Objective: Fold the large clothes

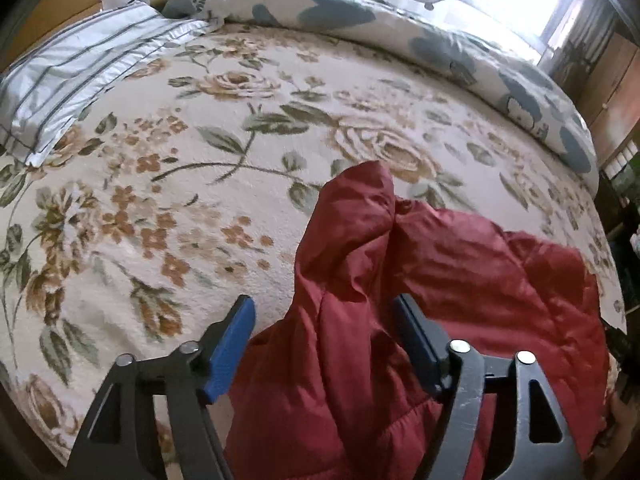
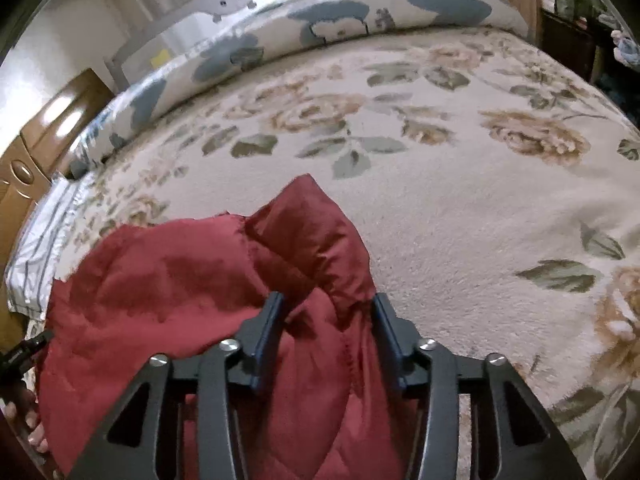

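A dark red quilted jacket lies crumpled on the flowered bed blanket, with one puffy end sticking up. My left gripper hangs over the jacket's left part. Its blue pads stand wide apart with a fold of red fabric rising loosely between them. In the right wrist view the same jacket spreads to the left. My right gripper is over its right end, jaws partly spread, with a ridge of fabric between the fingers and no pinch showing.
A striped pillow lies at the far left and a rolled blue-patterned duvet runs along the bed's far side. Wooden cabinets stand beyond the bed. A person's hand shows at the lower left edge.
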Available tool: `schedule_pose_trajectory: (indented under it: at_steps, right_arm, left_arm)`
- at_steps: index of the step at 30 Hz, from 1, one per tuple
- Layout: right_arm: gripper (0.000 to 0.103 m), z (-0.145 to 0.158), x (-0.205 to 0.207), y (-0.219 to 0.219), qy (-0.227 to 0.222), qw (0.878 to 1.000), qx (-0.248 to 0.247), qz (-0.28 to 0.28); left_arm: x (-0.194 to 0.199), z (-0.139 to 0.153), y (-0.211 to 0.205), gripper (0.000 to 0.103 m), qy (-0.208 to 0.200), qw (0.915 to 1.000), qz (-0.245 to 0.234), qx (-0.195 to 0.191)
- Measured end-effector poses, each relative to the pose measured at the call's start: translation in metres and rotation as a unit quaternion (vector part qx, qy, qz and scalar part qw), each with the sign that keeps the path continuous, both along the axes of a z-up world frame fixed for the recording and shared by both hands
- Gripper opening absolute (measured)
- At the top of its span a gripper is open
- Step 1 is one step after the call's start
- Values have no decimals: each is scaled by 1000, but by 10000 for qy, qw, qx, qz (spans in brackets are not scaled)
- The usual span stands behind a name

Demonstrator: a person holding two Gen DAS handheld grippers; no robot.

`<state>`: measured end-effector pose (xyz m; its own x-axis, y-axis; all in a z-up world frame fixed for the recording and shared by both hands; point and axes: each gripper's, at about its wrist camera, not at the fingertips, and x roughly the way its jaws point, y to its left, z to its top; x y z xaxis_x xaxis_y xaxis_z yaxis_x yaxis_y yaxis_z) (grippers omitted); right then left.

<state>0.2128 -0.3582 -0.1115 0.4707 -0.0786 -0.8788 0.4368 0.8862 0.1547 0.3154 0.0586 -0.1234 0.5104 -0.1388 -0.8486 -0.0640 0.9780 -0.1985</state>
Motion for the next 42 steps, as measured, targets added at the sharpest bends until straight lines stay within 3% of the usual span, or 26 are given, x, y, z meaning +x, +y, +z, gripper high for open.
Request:
schedule_pose_trajectory:
  at_steps: [11, 24, 30, 34, 39, 42]
  right_arm:
    - [51, 36, -53, 34, -483, 9979, -3, 421]
    - [56, 46, -130, 87, -426, 9957, -368, 731]
    - [57, 45, -130, 127, -389, 9914, -486, 1151]
    - [67, 46, -117, 154, -423, 9863, -592, 1483]
    - [68, 42, -102, 173, -362, 9808, -843, 1723]
    - [71, 34, -93, 169, -217, 9819, -912, 1647]
  left_arm:
    - [-63, 24, 11, 77, -133, 9998, -93, -116]
    - [-165, 51, -6, 79, -470, 9976, -503, 50]
    - [-188, 62, -44, 81, -574, 9930, -1024, 133]
    - [-190, 61, -67, 81, -491, 9905, -1258, 267]
    - [-181, 54, -84, 83, -358, 9897, -1258, 578]
    - [-167, 45, -88, 92, -243, 9886, -1195, 880]
